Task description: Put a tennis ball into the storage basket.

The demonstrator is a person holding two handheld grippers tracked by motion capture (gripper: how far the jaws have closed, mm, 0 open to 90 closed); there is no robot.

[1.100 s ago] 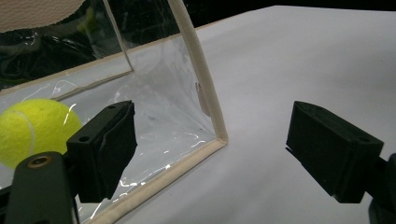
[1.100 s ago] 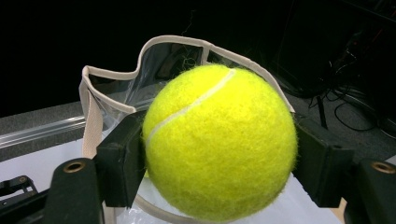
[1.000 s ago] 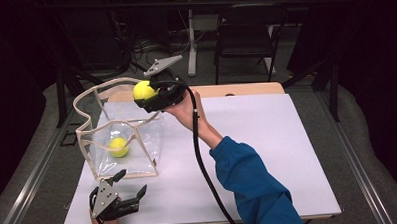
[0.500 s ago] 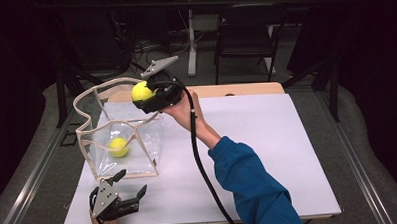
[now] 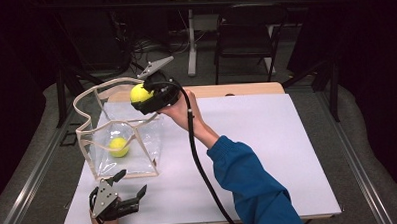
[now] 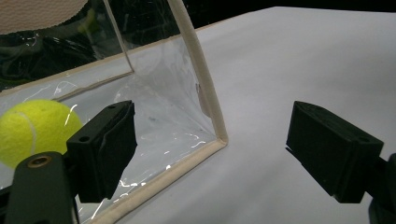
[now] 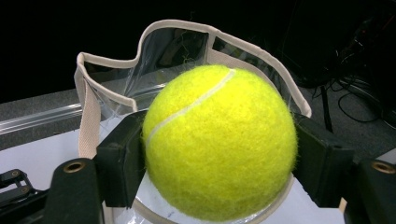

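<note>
My right gripper (image 5: 139,95) is shut on a yellow tennis ball (image 5: 140,93), held in the air over the far rim of a clear plastic bag with beige trim (image 5: 149,161). In the right gripper view the ball (image 7: 219,140) is squeezed between both black pads, with the bag's open mouth (image 7: 88,112) just behind and below it. A second tennis ball (image 5: 118,147) lies inside the bag. My left gripper (image 5: 132,183) rests low at the table's front left, jaws open. It faces the bag's near corner (image 6: 205,98), and the inner ball (image 6: 32,128) shows through the plastic.
The white tabletop (image 5: 267,139) spreads wide to the right of the bag. A wooden strip (image 5: 236,89) runs along the table's far edge. A dark chair (image 5: 246,30) and cables stand on the floor beyond. The right gripper's black cable (image 5: 201,167) trails across the table.
The right gripper with its ball has edged slightly left toward the bag's mouth. The left gripper has stayed in place.
</note>
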